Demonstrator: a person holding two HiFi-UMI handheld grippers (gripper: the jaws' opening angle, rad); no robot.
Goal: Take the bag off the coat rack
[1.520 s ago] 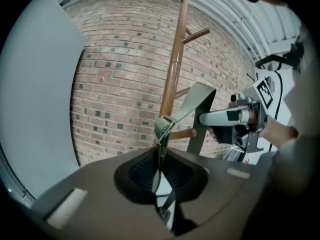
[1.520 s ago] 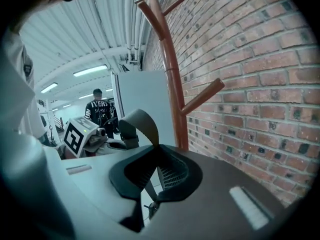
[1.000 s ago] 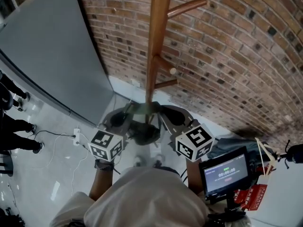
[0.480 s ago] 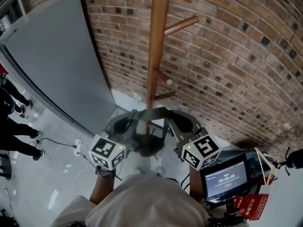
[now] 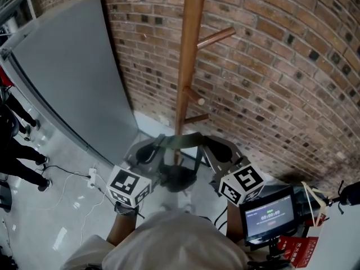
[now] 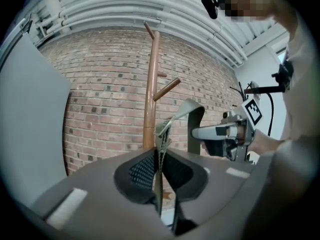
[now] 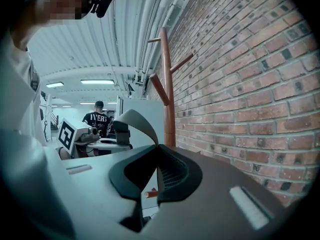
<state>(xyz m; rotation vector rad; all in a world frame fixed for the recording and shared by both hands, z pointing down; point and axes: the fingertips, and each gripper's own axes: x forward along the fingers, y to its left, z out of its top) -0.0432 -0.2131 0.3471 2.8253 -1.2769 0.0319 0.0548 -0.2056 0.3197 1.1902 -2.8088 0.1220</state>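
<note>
The wooden coat rack [image 5: 188, 49] stands against the brick wall, and its pegs are bare. An olive strap [image 5: 180, 141] crosses in front of the pole below the lowest peg [image 5: 197, 118]. The dark bag [image 5: 177, 176] hangs under it. My left gripper [image 5: 162, 145] is shut on the strap's left end and my right gripper [image 5: 201, 144] on its right end. In the left gripper view the jaws [image 6: 159, 156] pinch the strap [image 6: 192, 106], which arcs over to the other gripper. The right gripper view shows its jaws [image 7: 156, 159] closed on the strap [image 7: 135, 119] beside the rack [image 7: 169, 94].
A grey panel [image 5: 73, 66] leans on the wall at the left. A power strip [image 5: 91, 162] with a cable lies on the floor. A small monitor [image 5: 267, 210] and a red tag [image 5: 295, 243] sit at my right. People's legs [image 5: 17, 151] show at the left edge.
The head view has tilted up along the pole. Both grippers keep their hold, and the strap between them now lies flatter and wider across the pole.
</note>
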